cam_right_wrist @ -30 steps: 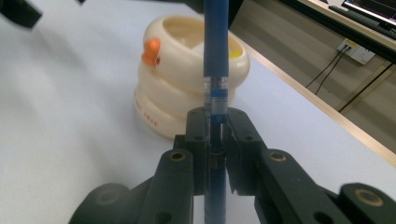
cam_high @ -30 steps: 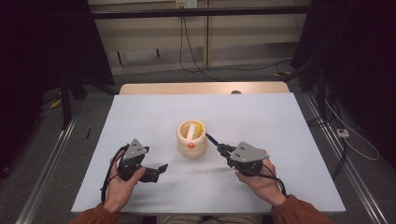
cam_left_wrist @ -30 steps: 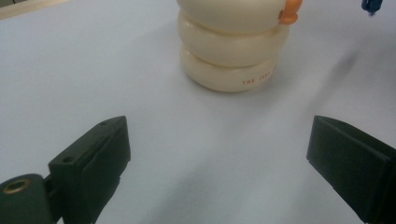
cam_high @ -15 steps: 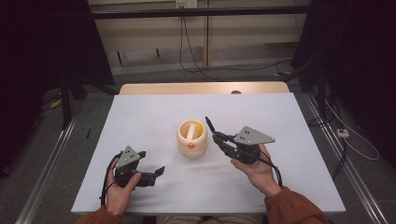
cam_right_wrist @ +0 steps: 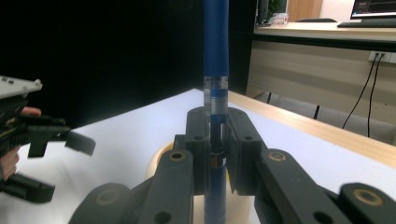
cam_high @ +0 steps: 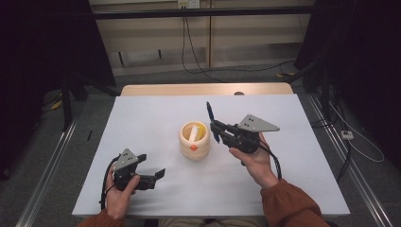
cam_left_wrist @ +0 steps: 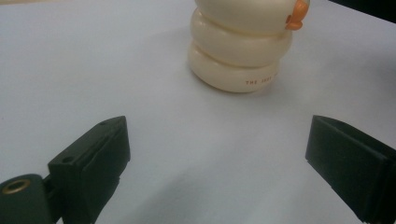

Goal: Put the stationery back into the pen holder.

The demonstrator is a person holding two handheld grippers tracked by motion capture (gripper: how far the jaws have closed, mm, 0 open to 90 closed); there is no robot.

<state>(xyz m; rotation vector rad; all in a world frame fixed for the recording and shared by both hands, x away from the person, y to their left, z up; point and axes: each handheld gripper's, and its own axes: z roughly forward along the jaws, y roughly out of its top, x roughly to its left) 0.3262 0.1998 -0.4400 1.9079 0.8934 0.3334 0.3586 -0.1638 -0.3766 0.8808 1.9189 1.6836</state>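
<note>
One cream ribbed ceramic cup (cam_high: 194,142) stood mid-table (cam_high: 293,189); the right gripper (cam_high: 211,124) clamped one blue pen (cam_high: 209,112); the left gripper (cam_high: 152,166) gaped wide.

Dim room, evenly lit white table (cam_high: 156,113) — soft shadows, close views slightly blurred.

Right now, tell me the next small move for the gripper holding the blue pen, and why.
Probably lower the right gripper toward the cream holder. It is shut on the blue pen, which stands nearly upright just beside and above the holder's open top, while the left gripper rests open on the table.
</note>
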